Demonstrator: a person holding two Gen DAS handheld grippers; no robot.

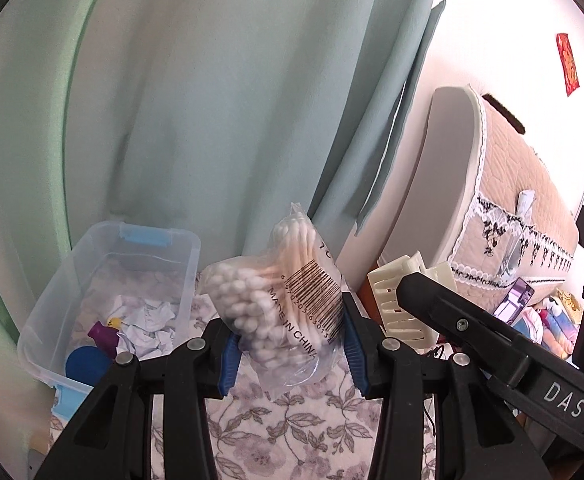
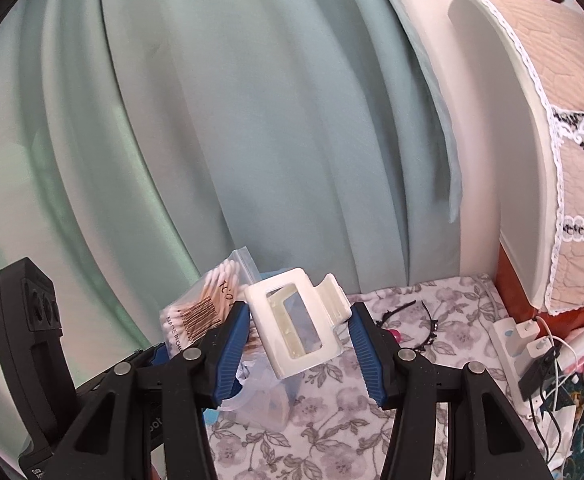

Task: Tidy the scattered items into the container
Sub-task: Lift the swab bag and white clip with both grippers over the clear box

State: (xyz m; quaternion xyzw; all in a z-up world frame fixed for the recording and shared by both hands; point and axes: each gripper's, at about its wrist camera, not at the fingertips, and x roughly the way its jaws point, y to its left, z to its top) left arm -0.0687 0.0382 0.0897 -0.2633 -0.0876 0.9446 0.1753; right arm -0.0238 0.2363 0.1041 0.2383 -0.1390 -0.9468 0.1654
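We are carrying two items at once toward the clear plastic container (image 1: 108, 296), which is our landmark here. Our left gripper (image 1: 290, 354) is clamping a bag of cotton swabs (image 1: 288, 304) between its blue pads, lifted off the floral cloth (image 1: 292, 432) and just to the right of the container's near corner. Our right gripper (image 2: 299, 354) is pinching a cream hair claw clip (image 2: 297, 322), farther to the right of the container, beside the swab bag; in the right wrist view the two are overlapping, so we cannot tell whether they are touching.

The container is already holding crumpled paper (image 1: 148, 322), a purple bottle (image 1: 104, 334) and a blue lid (image 1: 86, 362), so the free room appears to be toward its far end.

To do this step well, we are probably better off emptying one gripper at a time: bringing the swab bag over the rim first, since it is nearest, and keeping the clip clear of it. The bag is soft and sagging below the pads, so it needs height to clear the container wall. The clip is rigid and held tilted; releasing it low inside should stop it bouncing out.
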